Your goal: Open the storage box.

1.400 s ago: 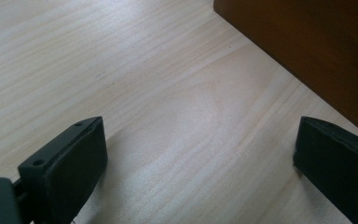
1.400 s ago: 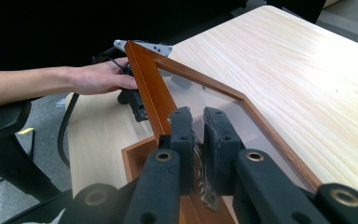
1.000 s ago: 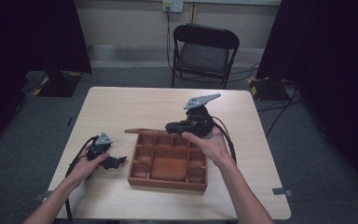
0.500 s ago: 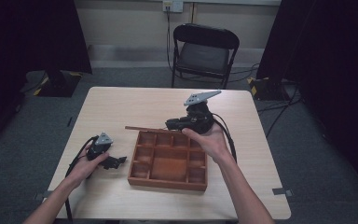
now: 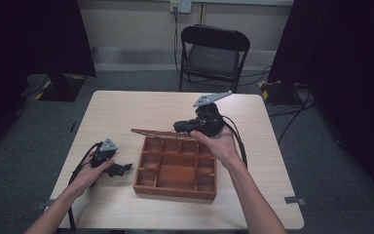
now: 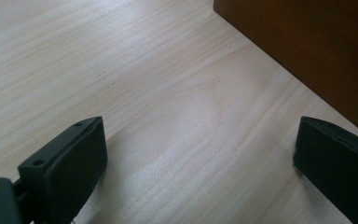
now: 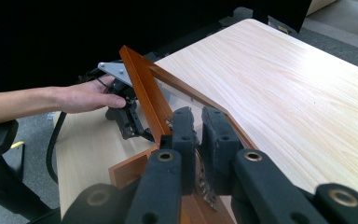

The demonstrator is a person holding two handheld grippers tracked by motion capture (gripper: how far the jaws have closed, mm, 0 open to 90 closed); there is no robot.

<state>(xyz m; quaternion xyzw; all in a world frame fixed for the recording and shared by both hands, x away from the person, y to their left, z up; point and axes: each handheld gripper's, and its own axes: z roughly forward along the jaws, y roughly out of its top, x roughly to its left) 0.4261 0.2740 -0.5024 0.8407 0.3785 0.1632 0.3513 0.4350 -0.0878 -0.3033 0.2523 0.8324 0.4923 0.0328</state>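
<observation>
A brown wooden box with several open compartments sits mid-table. Its thin framed lid is tilted up along the far edge. My right gripper is shut on that lid, and in the right gripper view the jaws pinch the frame near its corner. My left gripper rests on the table just left of the box, held by a hand. Its jaws stand wide open over bare wood with nothing between them, and the box's side wall is close ahead.
The light wooden table has free room to the left and behind the box. A black folding chair stands beyond the far edge. Cables trail from both grippers across the table and floor.
</observation>
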